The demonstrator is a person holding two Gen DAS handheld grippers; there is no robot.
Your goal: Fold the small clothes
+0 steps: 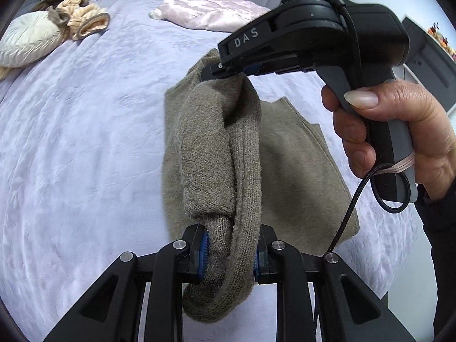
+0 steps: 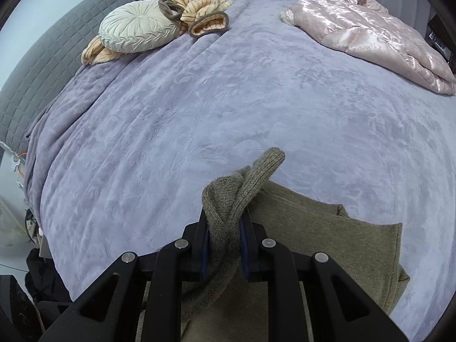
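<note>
Step in hand: a fold of the brown knit sweater (image 1: 296,154) looks to be under way. A long part of it, likely a sleeve (image 1: 225,154), is lifted and stretched between the two grippers.

Left gripper: the left gripper (image 1: 231,252) has its fingers closed tight on one end of the sleeve. A loop of knit hangs down below them.

Right gripper: the right gripper (image 2: 225,240) is closed on the other end of the sleeve. A short tip of knit sticks up past its fingers. In the left wrist view a hand (image 1: 399,139) holds its handle.

Where the sweater is: its flat body lies on the purple blanket (image 2: 228,91) of the bed, under and beside both grippers. Only the held part is off the bed.

Next move: it seems the sleeve should be carried over the flat body and laid down straight. Both grippers would need to go together so the knit does not twist, then let go.

Hard to see: the grippers hide the near edge of the sweater, and whether the held part is a sleeve or a rolled side edge cannot be told for sure.

Other things: a pink shiny jacket (image 2: 370,31), a round pale cushion (image 2: 136,27) and a striped peach garment (image 2: 199,8) lie well apart, at the far side of the bed.
</note>
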